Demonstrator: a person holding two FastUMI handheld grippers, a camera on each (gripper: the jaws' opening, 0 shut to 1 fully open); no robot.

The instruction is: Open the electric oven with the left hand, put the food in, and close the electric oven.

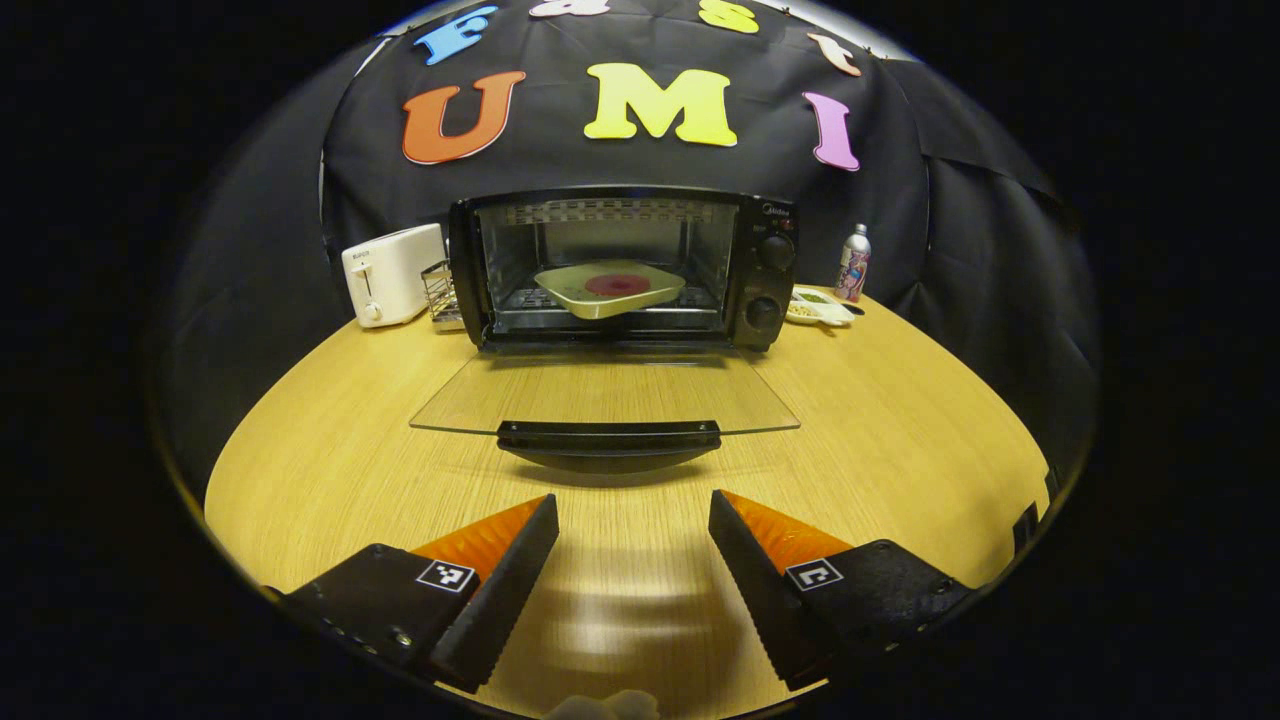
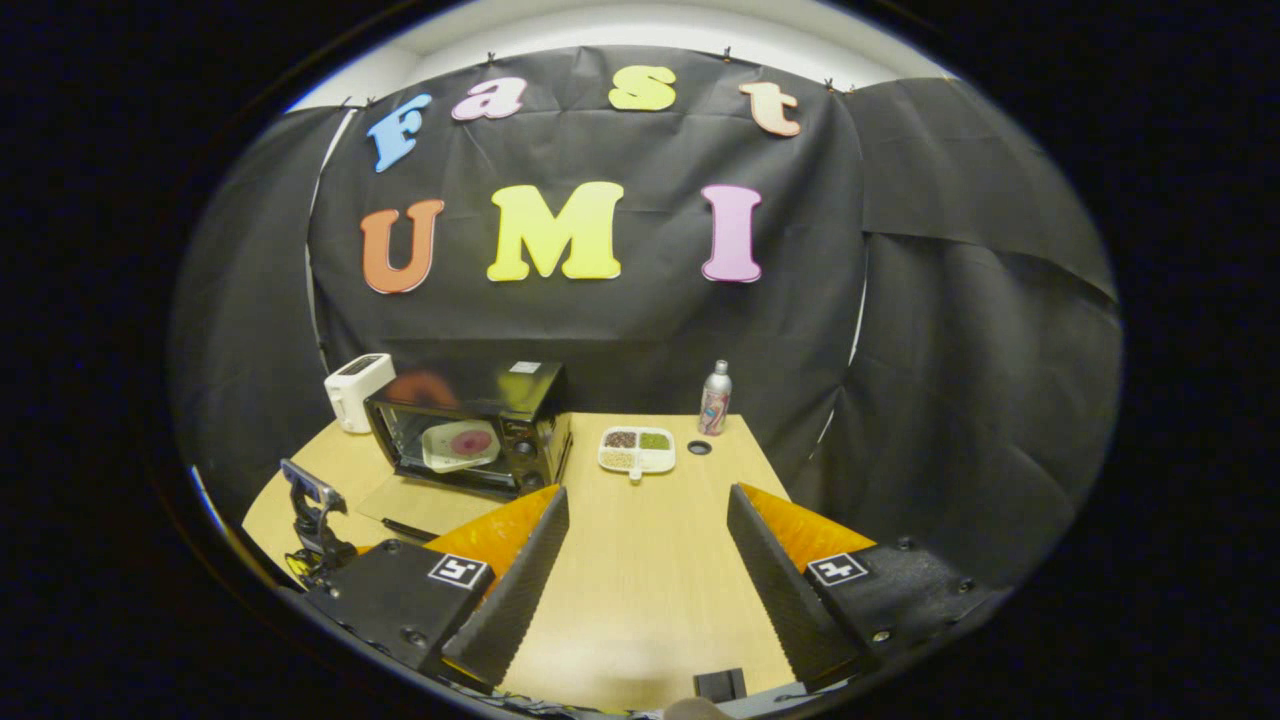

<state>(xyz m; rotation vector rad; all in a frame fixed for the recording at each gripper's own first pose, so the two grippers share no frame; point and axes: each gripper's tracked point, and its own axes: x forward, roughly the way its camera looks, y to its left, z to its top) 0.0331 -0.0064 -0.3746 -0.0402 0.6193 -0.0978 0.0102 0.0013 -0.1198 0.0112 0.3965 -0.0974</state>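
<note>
Your left gripper (image 1: 633, 520) has two wedge-shaped fingers (image 1: 500, 590), matte black with ridged inner faces and orange tops, at the bottom of the left gripper view. Each carries a small white square with a black marker, and small screws dot the lower left block. Your right gripper (image 2: 648, 515) looks the same in the right gripper view: black wedges, orange tops, square markers, screws.

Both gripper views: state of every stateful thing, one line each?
electric oven: open
oven door: folded down flat over the table
plate of food: inside the oven, on the rack
left gripper: open, empty, facing the door handle
right gripper: open, empty
bottle: upright
</note>
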